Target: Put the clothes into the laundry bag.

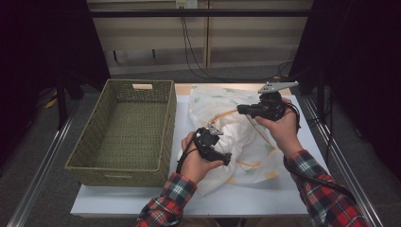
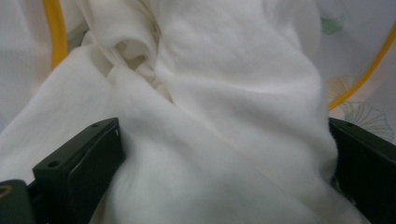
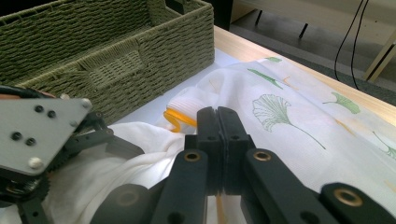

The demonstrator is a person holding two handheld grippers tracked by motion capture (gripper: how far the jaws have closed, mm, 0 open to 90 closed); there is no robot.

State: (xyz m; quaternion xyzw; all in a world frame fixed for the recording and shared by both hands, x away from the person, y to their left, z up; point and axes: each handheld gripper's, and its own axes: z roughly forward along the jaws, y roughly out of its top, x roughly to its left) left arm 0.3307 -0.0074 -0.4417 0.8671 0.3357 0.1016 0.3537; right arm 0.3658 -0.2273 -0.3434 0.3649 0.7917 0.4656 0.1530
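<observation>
On a white table point(image 1: 142, 201), the left gripper point(image 2: 224, 154) spreads its jaws around a crumpled white leaf-printed cloth point(image 1: 236, 137), the right gripper point(image 3: 217, 140) clenched on a fold (woven green basket point(image 1: 124, 137) holding nothing).

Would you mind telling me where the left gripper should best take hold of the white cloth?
On the raised fold of the white cloth, coming straight ahead with the left gripper. Its open jaws already stand either side of that thick ridge, which probably gives more to pinch than the flat printed part.
</observation>
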